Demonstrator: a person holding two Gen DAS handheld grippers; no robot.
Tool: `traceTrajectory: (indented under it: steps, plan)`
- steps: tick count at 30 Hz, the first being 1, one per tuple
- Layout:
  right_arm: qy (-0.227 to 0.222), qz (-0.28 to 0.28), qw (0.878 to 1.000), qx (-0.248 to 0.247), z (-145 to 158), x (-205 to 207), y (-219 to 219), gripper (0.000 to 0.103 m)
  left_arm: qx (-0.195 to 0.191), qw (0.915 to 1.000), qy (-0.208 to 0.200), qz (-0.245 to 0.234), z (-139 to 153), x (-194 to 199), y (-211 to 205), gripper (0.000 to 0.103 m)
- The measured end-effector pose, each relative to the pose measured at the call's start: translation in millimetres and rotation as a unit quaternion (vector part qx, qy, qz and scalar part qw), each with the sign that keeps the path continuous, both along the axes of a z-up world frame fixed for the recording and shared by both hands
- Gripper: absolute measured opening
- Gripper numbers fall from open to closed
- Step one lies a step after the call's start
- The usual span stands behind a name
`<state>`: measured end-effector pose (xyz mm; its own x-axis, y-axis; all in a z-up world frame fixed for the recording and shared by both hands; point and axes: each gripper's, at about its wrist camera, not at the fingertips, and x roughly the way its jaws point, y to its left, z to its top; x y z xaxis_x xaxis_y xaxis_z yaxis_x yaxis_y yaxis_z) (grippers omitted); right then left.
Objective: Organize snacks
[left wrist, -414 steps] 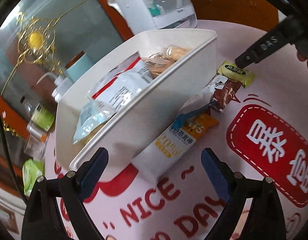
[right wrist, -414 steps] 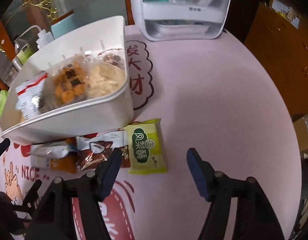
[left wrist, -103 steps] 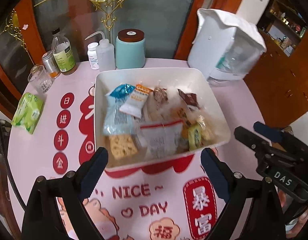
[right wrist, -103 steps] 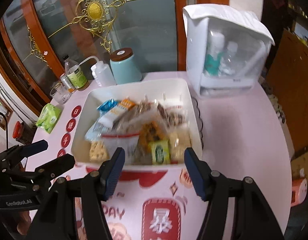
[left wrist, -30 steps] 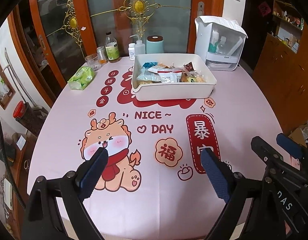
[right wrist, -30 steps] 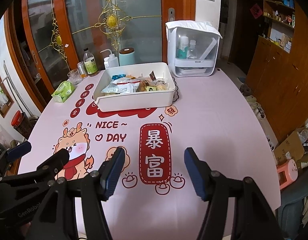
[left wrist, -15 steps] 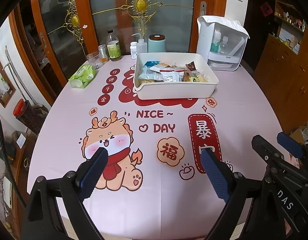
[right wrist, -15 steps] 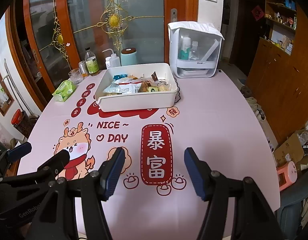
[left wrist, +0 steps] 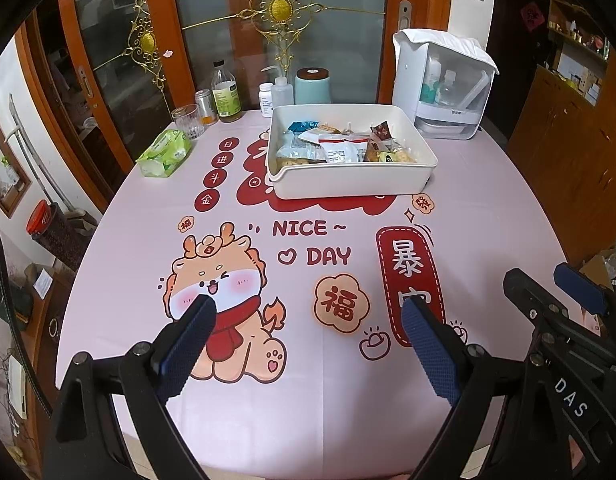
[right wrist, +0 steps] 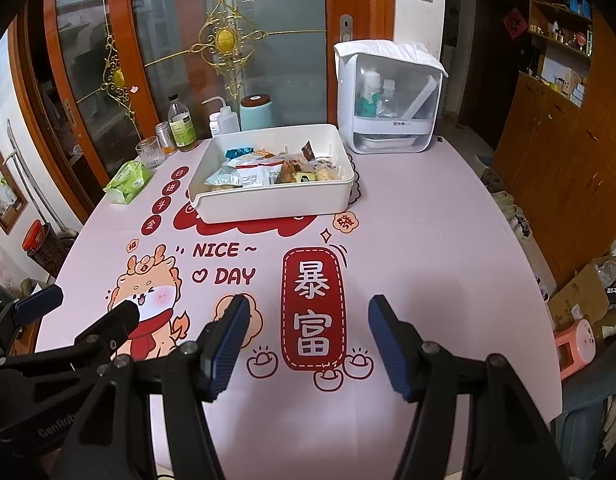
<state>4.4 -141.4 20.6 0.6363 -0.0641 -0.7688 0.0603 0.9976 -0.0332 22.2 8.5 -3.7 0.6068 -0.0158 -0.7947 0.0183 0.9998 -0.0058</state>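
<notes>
I hold my left gripper (left wrist: pixel 308 322) above the near edge of the table (left wrist: pixel 488 216), jaws spread wide with nothing between them. My right gripper (right wrist: pixel 308 320) hangs beside it at three o'clock, jaws parted less widely and just as empty.

The white bin (left wrist: pixel 350 180) sits well apart from both, at twelve o'clock toward the far side of the pink tablecloth (left wrist: pixel 267 400). The snacks (left wrist: pixel 340 148) lie inside it: a blue packet, white wrappers with red trim, crackers, a small green packet. I see no loose packet anywhere on the cloth around the bin.

By my reading the sorting is finished, or as good as finished: everything that counts as a snack is in the bin, and I find nothing left to collect.
</notes>
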Motion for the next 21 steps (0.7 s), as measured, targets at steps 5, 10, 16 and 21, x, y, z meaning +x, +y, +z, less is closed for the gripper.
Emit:
traceTrajectory:
  steps: [5, 10, 16, 21]
  plan:
    - [0.0, 0.001, 1.0, 0.0, 0.2, 0.3, -0.4, 0.062, 0.0, 1.0, 0.001, 0.0, -1.0, 0.5, 2.1, 0.093]
    - [0.001, -0.001, 1.0, 0.002, -1.8, 0.2, 1.4, 0.062, 0.001, 1.0, 0.002, -0.001, -1.2, 0.8, 2.5, 0.093]
    - [0.002, -0.001, 1.0, 0.002, -2.9, 0.4, 1.9, 0.062, 0.001, 1.0, 0.002, -0.001, -2.0, 0.7, 3.7, 0.093]
    - [0.002, -0.001, 1.0, 0.001, -3.7, 0.1, 2.2, 0.062, 0.0, 1.0, 0.003, -0.001, -3.4, -0.9, 7.3, 0.093]
